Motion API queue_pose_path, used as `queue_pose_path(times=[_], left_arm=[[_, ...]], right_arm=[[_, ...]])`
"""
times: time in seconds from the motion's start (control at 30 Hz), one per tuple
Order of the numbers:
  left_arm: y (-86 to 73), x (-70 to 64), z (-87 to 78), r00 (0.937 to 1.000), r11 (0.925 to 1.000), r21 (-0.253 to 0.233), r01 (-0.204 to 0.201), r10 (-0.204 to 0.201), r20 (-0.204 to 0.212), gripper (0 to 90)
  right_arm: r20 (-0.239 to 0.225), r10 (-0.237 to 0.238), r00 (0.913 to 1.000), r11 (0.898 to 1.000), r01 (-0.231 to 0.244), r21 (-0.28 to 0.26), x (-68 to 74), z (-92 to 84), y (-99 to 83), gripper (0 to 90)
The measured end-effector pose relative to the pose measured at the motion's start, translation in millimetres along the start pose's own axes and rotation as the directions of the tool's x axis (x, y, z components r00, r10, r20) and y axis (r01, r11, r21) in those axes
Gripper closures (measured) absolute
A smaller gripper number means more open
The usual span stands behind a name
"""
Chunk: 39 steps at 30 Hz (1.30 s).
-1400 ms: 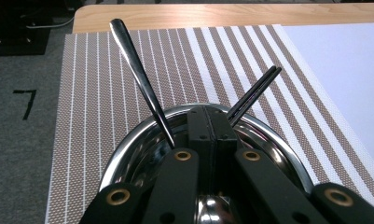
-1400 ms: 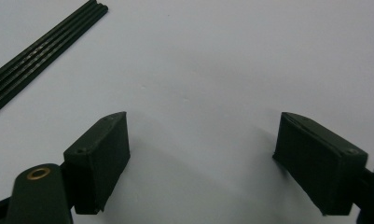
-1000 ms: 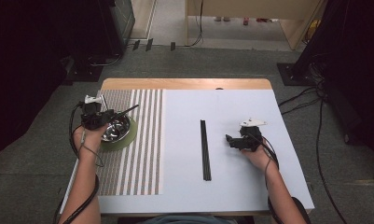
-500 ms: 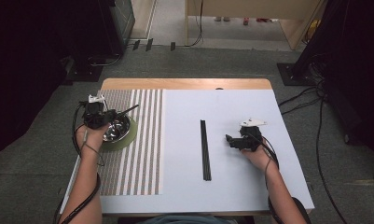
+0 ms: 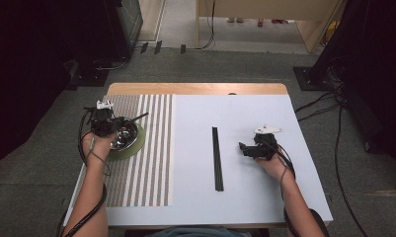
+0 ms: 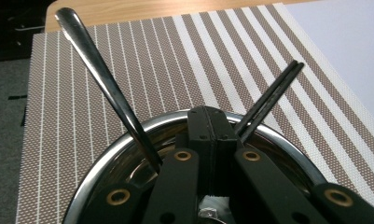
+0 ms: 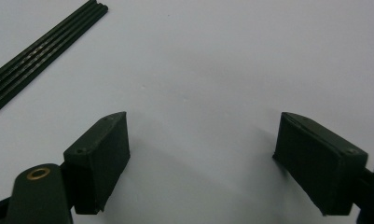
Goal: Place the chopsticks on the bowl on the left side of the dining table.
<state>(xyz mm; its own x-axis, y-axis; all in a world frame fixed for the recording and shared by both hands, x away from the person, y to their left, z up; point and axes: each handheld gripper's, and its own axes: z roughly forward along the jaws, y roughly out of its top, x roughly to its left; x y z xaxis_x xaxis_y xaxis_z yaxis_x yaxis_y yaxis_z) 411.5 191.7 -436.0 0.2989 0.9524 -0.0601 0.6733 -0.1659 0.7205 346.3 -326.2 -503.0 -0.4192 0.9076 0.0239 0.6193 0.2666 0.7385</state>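
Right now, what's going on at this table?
A person works with a gripper in each hand. The left gripper is shut, its jaws pressed together over a metal bowl on a green plate on the striped placemat. A spoon and a pair of black chopsticks lean out of the bowl. The right gripper hovers open over the white table, beside another black chopstick pair.

Hardly any change vs 1 s ago. Left gripper (image 5: 108,124) sits a touch nearer the counter's (image 5: 264,106) left edge than at 1 s back, over the metal bowl (image 5: 127,140); most of that shift comes in the first half sec. The dark utensil handle (image 5: 138,117) sticking out of the bowl looks very slightly re-angled, too small to tell for sure.
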Motion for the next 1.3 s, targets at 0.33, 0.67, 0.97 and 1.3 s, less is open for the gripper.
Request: queue_pose_path(times=[0.33,0.67,0.97,1.3], left_arm=[[-0.9,-4.9,1.3,0.9997,0.9997,0.019,-0.015,0.015,0.018,90.0],[-2.3,-9.6,1.6,0.9991,0.9991,0.033,-0.028,0.027,0.034,90.0],[-4.7,-11.5,-1.1,0.9984,0.9986,0.042,-0.031,0.029,0.047,90.0],[-8.0,-11.9,-5.1,0.9976,0.9981,0.049,-0.038,0.035,0.059,90.0]], right_arm=[[0.0,0.0,1.0,1.0,0.0,0.0,0.0,0.0,0.0,17.5],[0.0,0.0,1.0,1.0,0.0,0.0,0.0,0.0,0.0,17.5],[0.0,0.001,1.0,1.0,-0.001,0.0,0.0,0.0,0.0,17.4],[0.0,0.0,1.0,1.0,0.0,0.001,0.0,-0.1,0.0,17.5]])
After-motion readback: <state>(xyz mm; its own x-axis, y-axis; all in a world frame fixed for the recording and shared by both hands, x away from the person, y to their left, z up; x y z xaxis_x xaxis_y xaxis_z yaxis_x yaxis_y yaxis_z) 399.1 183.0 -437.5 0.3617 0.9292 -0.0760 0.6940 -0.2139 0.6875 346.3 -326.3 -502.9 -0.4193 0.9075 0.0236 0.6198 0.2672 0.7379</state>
